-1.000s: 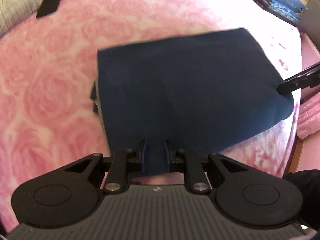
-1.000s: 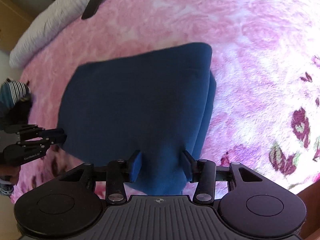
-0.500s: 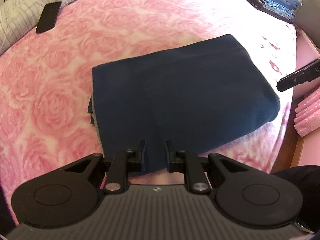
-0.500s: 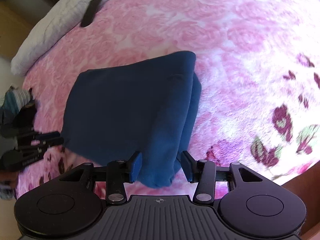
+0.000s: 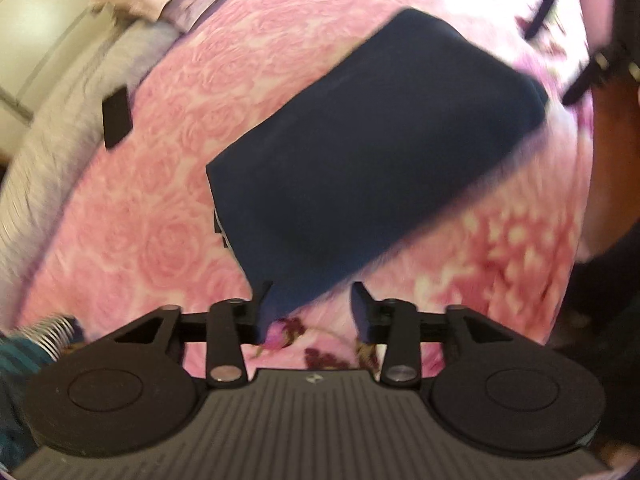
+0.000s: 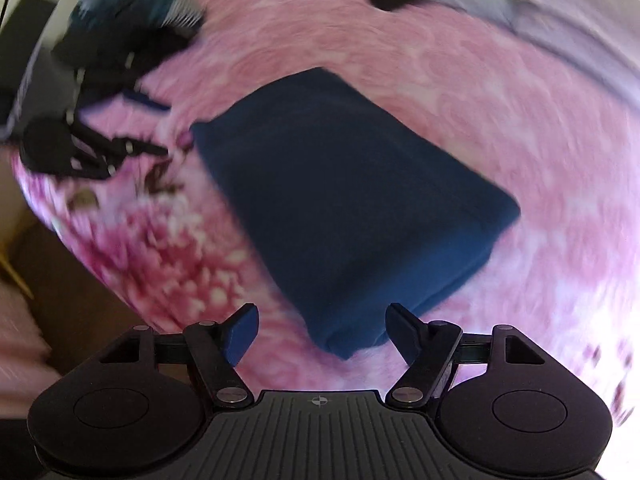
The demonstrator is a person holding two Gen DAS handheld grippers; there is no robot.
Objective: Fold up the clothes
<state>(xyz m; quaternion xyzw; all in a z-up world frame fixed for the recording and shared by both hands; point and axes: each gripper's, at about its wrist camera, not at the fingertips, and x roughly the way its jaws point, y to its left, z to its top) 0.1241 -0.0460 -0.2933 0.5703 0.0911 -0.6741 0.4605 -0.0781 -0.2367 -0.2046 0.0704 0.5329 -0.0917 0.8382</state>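
A folded navy cloth [image 5: 380,152] lies flat on the pink rose blanket [image 5: 160,220]. My left gripper [image 5: 312,312] hovers over the cloth's near corner. Its jaws are opening, and the corner sits loose between them with a gap at the right finger. In the right wrist view the same cloth [image 6: 344,200] points a corner between the fingers of my right gripper [image 6: 322,328]. Those jaws are also opening and stand wide, clear of the fabric. The left gripper [image 6: 154,126] shows blurred at the cloth's far left end. The right gripper's fingers [image 5: 576,90] show blurred beyond the cloth's far end.
A black phone [image 5: 117,116] lies near the grey striped bedding [image 5: 60,128] at the blanket's far side. A striped sleeve [image 5: 24,352] is at the lower left. Brown wood [image 6: 60,280] borders the blanket at the bed's edge.
Both grippers have let go of the cloth's corners and opened. Both have lifted, pulled back and rolled, so the cloth now looks tilted. The folded cloth stays on the blanket.
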